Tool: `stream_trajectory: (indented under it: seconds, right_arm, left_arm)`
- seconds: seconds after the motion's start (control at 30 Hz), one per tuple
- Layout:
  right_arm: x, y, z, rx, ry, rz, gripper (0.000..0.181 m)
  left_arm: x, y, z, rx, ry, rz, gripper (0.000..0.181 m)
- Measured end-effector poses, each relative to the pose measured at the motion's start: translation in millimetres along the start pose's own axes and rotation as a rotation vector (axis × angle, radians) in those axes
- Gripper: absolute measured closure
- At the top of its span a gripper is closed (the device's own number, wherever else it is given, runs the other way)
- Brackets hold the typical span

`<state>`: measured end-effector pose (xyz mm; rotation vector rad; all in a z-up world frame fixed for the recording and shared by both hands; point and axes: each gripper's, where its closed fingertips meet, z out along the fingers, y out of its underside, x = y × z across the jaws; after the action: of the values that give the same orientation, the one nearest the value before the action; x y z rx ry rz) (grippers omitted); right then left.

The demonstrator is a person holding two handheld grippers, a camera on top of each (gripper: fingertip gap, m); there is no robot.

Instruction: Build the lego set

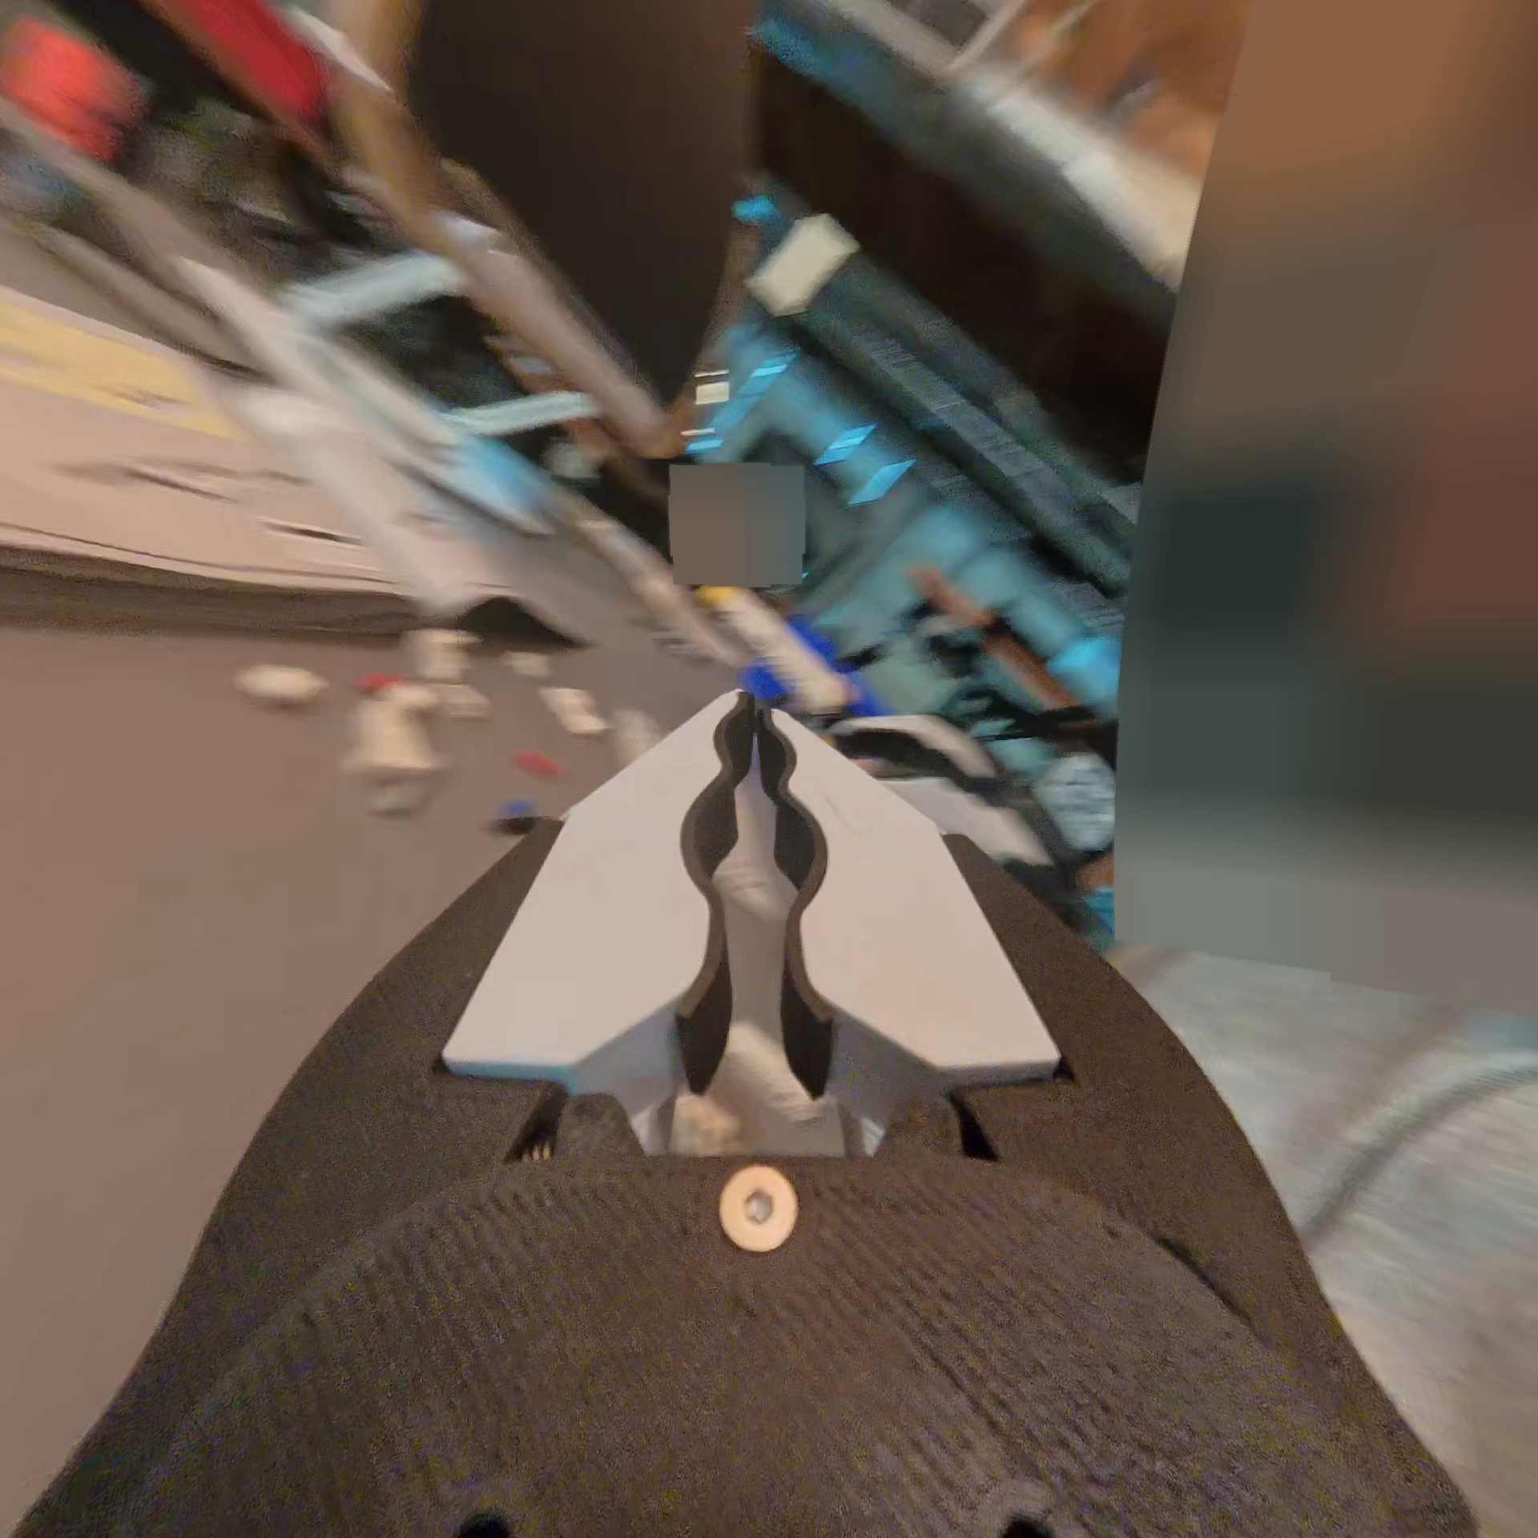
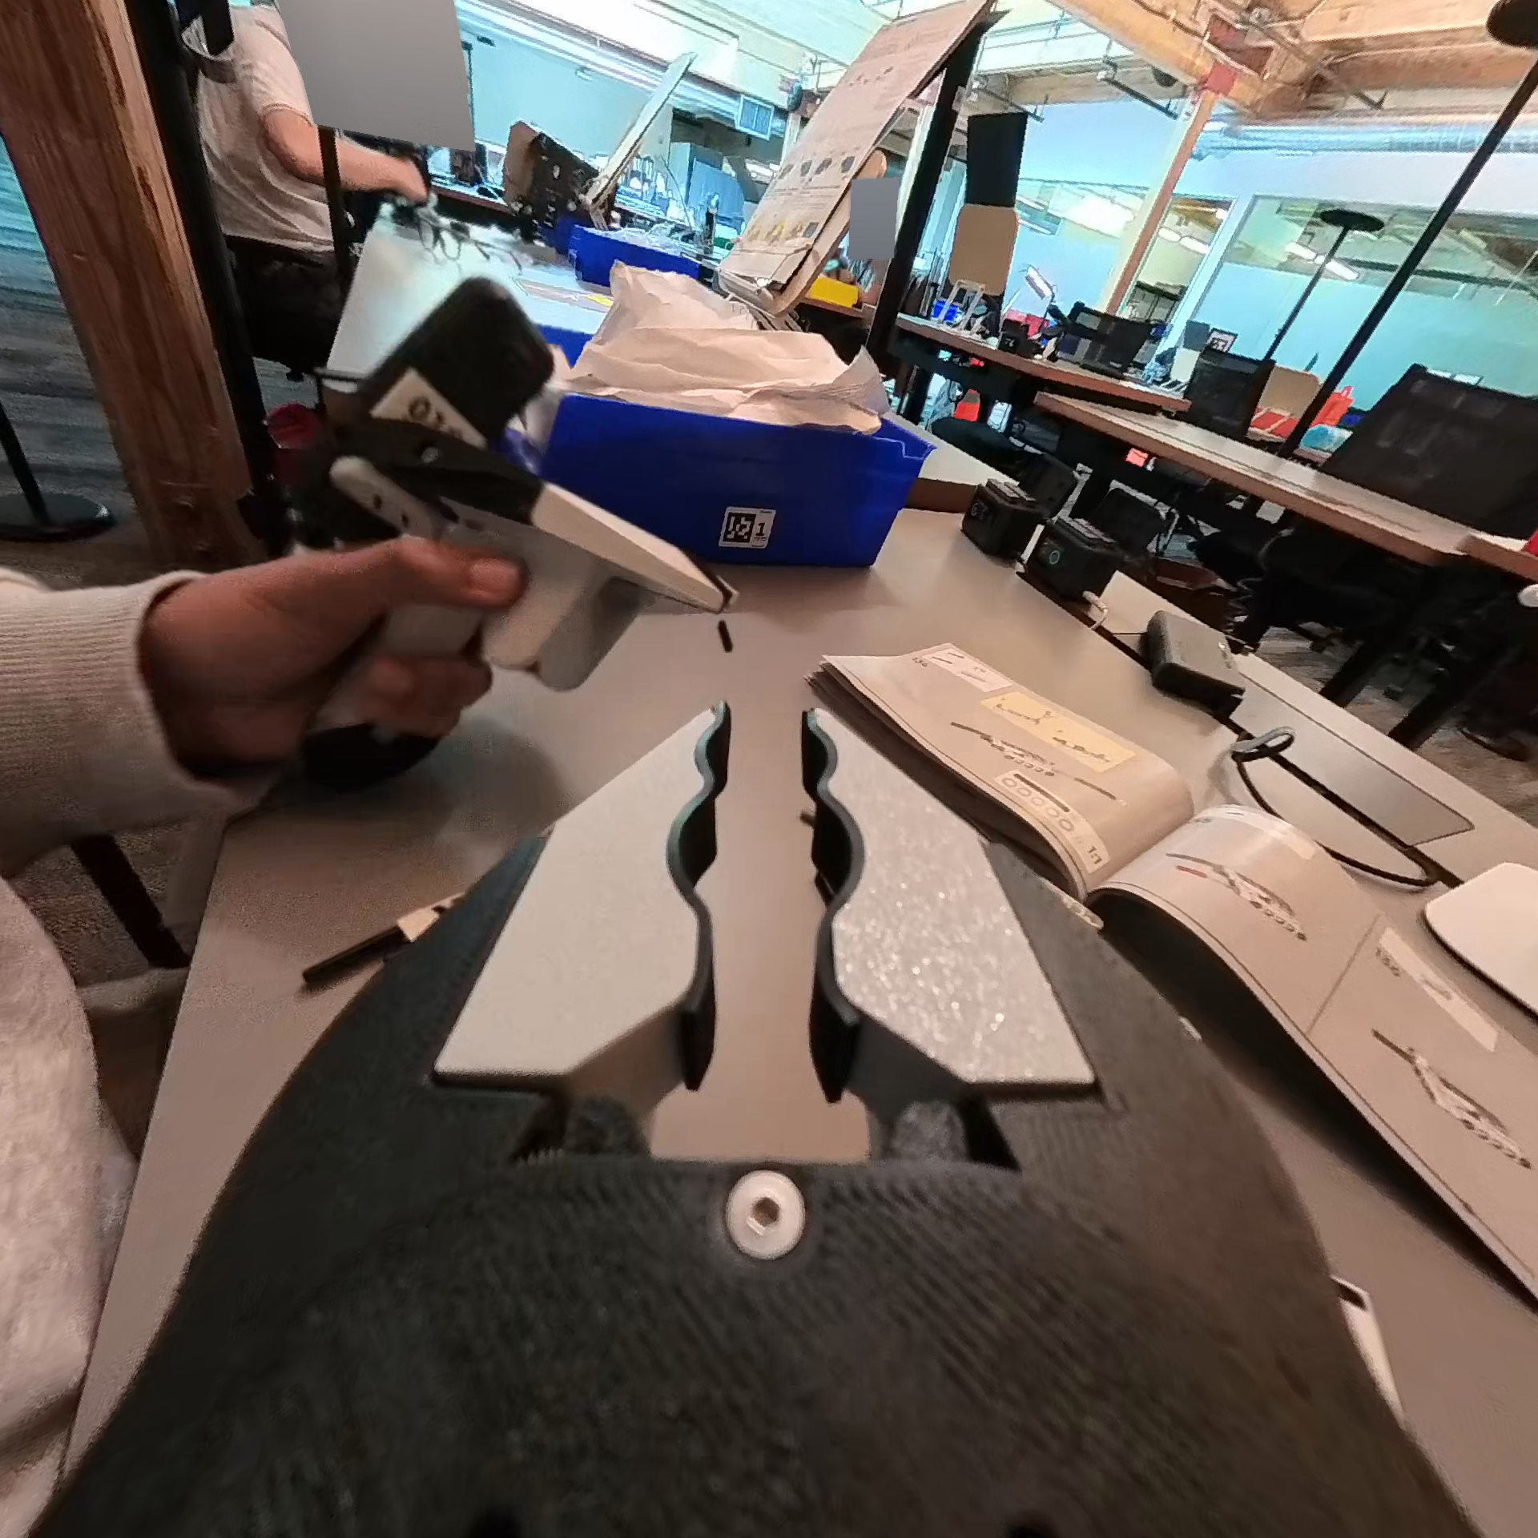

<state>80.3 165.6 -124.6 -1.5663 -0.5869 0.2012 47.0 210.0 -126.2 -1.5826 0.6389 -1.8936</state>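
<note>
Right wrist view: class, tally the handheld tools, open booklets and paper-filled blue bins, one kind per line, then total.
Tools: 2 (left tool, right tool)
Open booklet: 1
Paper-filled blue bin: 1
Total: 4

blue bin (image 2: 707, 483): coded tag | booklet (image 2: 1074, 799): print, perhaps legible | unquoted

Glossy blue plastic bin (image 2: 732, 483) brims with crumpled white paper (image 2: 716, 349) (matt grey table (image 2: 599, 749) underneath), rough wooden post (image 2: 108, 275) alongside.

bare table (image 2: 582, 832) ahead, booklet (image 2: 1082, 799) right, bin (image 2: 716, 491) behind
</note>
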Motion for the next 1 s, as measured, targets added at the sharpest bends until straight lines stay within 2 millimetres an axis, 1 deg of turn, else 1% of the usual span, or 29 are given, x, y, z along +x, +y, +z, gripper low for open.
stream_trajectory:
  seconds: [0.03,0.07,0.13,0.17,0.2,0.23,0.27,0.37,0.43,0.5,0.57,0.67,0.73,0.77,0.83,0.9,0.97,1.0]
  right_arm:
    - [-0.1,-0.2,0.0,0.002,-0.003,0.006,0.165]
    - [-0.3,0.0,0.1,0.002,-0.005,0.011,0.165]
    - [-1.4,0.8,0.9,-0.002,-0.012,0.017,0.165]
    - [-2.3,1.3,1.4,-0.005,-0.017,0.019,0.165]
    - [-3.2,1.7,1.9,-0.007,-0.02,0.019,0.165]
    - [-4.0,2.2,2.2,-0.01,-0.024,0.019,0.165]
    - [-4.8,2.4,2.4,-0.012,-0.026,0.017,0.165]
    - [-6.0,1.9,1.7,-0.01,-0.026,0.012,0.165]
    - [-5.9,1.6,0.9,-0.007,-0.025,0.014,0.165]
    - [-5.7,1.3,0.2,-0.003,-0.028,0.025,0.165]
    - [-6.1,0.4,-0.5,0.005,-0.033,0.039,0.165]
    - [-7.4,-1.1,-1.0,0.013,-0.043,0.053,0.165]
    - [-8.5,-0.9,-0.9,0.012,-0.047,0.054,0.165]
    - [-8.8,-0.9,-0.8,0.012,-0.047,0.052,0.165]
    - [-9.2,-0.8,-0.6,0.011,-0.047,0.05,0.165]
    - [-9.6,-0.7,-0.3,0.01,-0.049,0.052,0.166]
    - [-10.0,-0.4,0.0,0.009,-0.051,0.052,0.166]
    - [-10.1,-0.1,0.1,0.007,-0.051,0.051,0.166]
  left_arm:
    - [-21.7,-9.2,-10.9,-0.027,-0.15,0.09,0.178]
    - [-43.2,-19.1,-24.4,-0.064,-0.3,0.179,0.171]
    - [-80.5,-37.0,-55.1,-0.167,-0.563,0.344,0.159]
    - [-96.5,-46.6,-70.5,-0.208,-0.681,0.408,0.155]
    - [-107.7,-57.0,-81.0,-0.227,-0.757,0.458,0.149]
    - [-115.2,-64.1,-85.0,-0.246,-0.788,0.485,0.142]
    - [-122.1,-66.1,-85.3,-0.284,-0.793,0.484,0.137]
    - [-146.3,-54.7,-82.5,-0.443,-0.785,0.422,0.128]
    - [-161.7,-51.7,-82.1,-0.489,-0.815,0.415,0.122]
    - [-165.9,-48.6,-80.9,-0.524,-0.818,0.407,0.122]
    - [-164.5,-46.6,-80.4,-0.535,-0.808,0.413,0.122]
    - [-165.6,-38.4,-88.5,-0.586,-0.831,0.405,0.125]
    - [-160.5,-33.2,-92.6,-0.623,-0.826,0.416,0.138]
    - [-156.9,-29.5,-94.7,-0.654,-0.82,0.419,0.147]
    - [-150.8,-23.9,-98.1,-0.712,-0.809,0.436,0.157]
    - [-152.5,-30.3,-99.5,-0.709,-0.841,0.489,0.155]
    - [-156.1,-40.5,-94.0,-0.653,-0.851,0.544,0.144]
    - [-157.2,-41.8,-89.9,-0.643,-0.836,0.564,0.141]
